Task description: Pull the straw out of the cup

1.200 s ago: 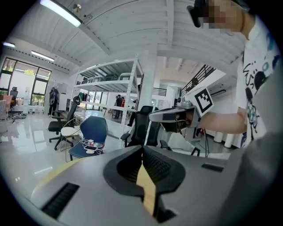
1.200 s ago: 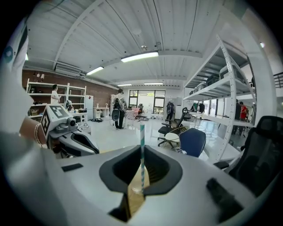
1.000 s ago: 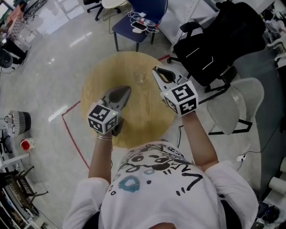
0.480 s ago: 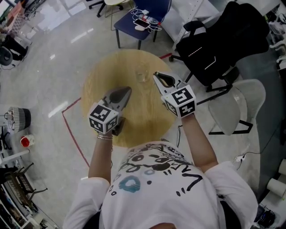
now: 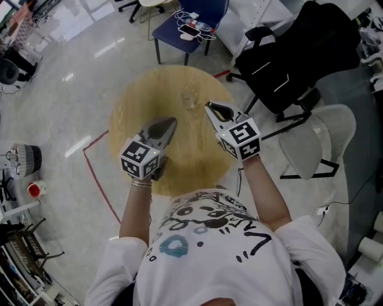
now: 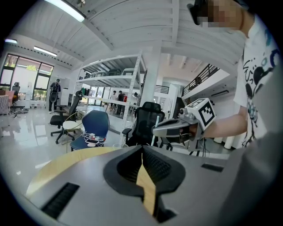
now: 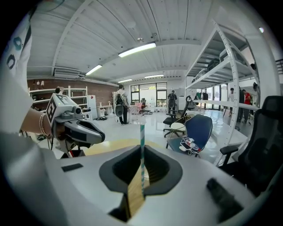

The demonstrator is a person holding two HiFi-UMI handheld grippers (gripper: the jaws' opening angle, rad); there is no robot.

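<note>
On the round wooden table [image 5: 137,95], a clear cup [image 5: 190,97] stands near the far side. My right gripper [image 5: 209,107] hovers just right of the cup and nearer to me. Its jaws are shut on a green-and-white striped straw [image 7: 142,132], which stands upright between them in the right gripper view. I cannot make out the straw in the head view. My left gripper [image 5: 169,121] hangs over the table's middle, shut with nothing in it. From the left gripper view [image 6: 142,148] the right gripper [image 6: 172,128] shows ahead.
Beyond the table is a blue chair [image 5: 188,18] with phones and cables on its seat. A black office chair [image 5: 293,54] and a white chair [image 5: 317,140] stand to the right. Red tape [image 5: 96,179] marks the floor on the left. Metal shelving [image 7: 230,88] rises behind.
My right gripper has drawn back a little from the cup toward me. The left gripper has hardly moved.
</note>
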